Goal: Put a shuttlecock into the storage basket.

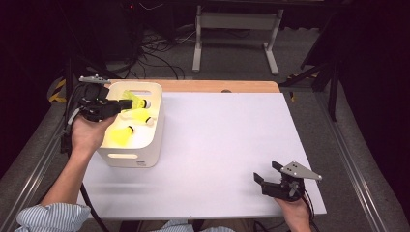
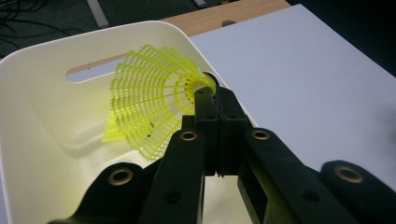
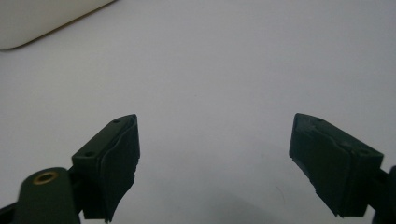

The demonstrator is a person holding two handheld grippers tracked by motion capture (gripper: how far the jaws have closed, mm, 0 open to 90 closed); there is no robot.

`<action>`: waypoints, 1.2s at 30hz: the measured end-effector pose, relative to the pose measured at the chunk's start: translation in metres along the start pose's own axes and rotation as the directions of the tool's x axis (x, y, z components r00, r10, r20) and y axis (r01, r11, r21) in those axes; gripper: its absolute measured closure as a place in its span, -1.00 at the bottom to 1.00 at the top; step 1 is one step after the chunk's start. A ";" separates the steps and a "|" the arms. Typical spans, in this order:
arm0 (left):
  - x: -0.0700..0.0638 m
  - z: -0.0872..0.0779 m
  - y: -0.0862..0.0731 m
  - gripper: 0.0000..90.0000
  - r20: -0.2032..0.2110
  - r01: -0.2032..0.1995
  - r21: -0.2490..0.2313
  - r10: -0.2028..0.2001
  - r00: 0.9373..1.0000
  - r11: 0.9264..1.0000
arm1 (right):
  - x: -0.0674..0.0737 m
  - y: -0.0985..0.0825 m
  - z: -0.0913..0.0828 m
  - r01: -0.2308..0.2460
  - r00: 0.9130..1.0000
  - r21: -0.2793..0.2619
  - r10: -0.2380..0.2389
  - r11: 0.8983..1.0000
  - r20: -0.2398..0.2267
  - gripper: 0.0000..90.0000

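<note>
Dark room, cables on the floor behind; white table top with a wooden strip along its far edge.

Left gripper: jaws pressed together, pinching the held shuttlecock at the neck where the yellow skirt meets the cork. Skirt fans away to the left of the jaws in the left gripper view. Its long axis lies roughly level, and across the jaws rather than in line with them. In the high view the same gripper reaches in from the left, over the white bin, with the shuttlecock hanging near the bin's far wall, above the floor of it.

Below it in the bin: two more yellow shuttlecocks, lying on their sides.

Right gripper: jaws spread wide, nothing between them, bare table beneath. In the high view it rests at the near right corner, well apart from the bin.

Judgement: the left hand has the work. The shuttlecock is already over the bin, so letting go looks like all that remains; it should fall beside the other two.
</note>
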State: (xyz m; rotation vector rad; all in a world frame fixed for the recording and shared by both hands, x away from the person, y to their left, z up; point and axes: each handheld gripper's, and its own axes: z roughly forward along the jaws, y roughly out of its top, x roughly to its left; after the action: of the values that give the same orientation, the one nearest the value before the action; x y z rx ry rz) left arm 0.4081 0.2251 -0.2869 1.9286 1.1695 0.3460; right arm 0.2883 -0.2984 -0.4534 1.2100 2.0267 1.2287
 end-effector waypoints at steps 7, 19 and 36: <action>0.005 0.004 -0.004 0.99 -0.004 0.014 0.015 -0.014 1.000 1.000 | 0.000 0.000 0.000 0.000 1.000 -0.001 0.000 1.000 0.000 -0.62; 0.010 0.012 -0.011 0.99 -0.025 0.026 0.044 -0.025 0.999 0.999 | 0.000 0.000 0.000 0.000 1.000 -0.002 0.000 1.000 -0.001 -0.62; 0.014 0.027 -0.015 0.99 -0.032 0.036 0.087 -0.033 0.999 0.996 | 0.000 0.000 -0.001 -0.002 1.000 -0.005 0.002 1.000 -0.003 -0.62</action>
State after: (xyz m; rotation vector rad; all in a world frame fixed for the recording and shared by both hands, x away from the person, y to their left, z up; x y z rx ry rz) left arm 0.4230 0.2263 -0.3180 1.9823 1.2552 0.3110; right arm 0.2880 -0.2988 -0.4531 1.2094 2.0239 1.2369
